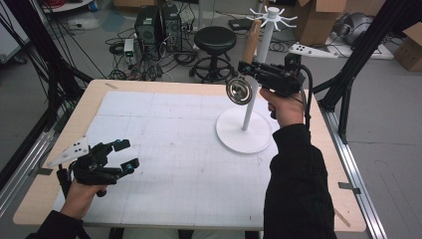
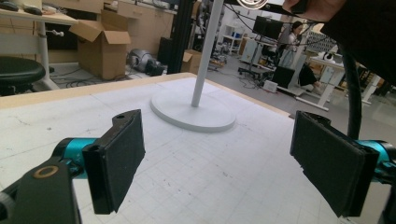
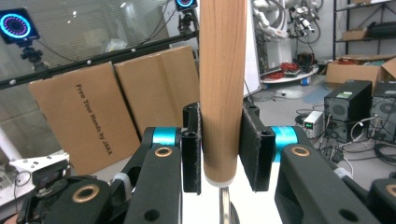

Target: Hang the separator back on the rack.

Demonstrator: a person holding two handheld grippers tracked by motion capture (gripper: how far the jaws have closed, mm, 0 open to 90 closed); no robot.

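Right gripper [image 1: 245, 67] is clamped on a wooden-handled utensil [image 1: 251, 42], raised at far right beside the white rack's pole [image 1: 255, 87], metal head [image 1: 239, 90] hanging low. Left gripper [image 1: 124, 154], jaws apart, idles near left. Risk: head swings & knocks pole, or handle slips thru pads.

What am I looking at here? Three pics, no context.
A person works at a table holding a hand-held claw in each hand. One picture is from a camera above the table; the other two are from cameras riding on each claw. The right claw is shut on the wooden handle of a utensil with a round metal end, held up beside a white hanging stand. The left claw is open, holds nothing and sits low over the white mat.
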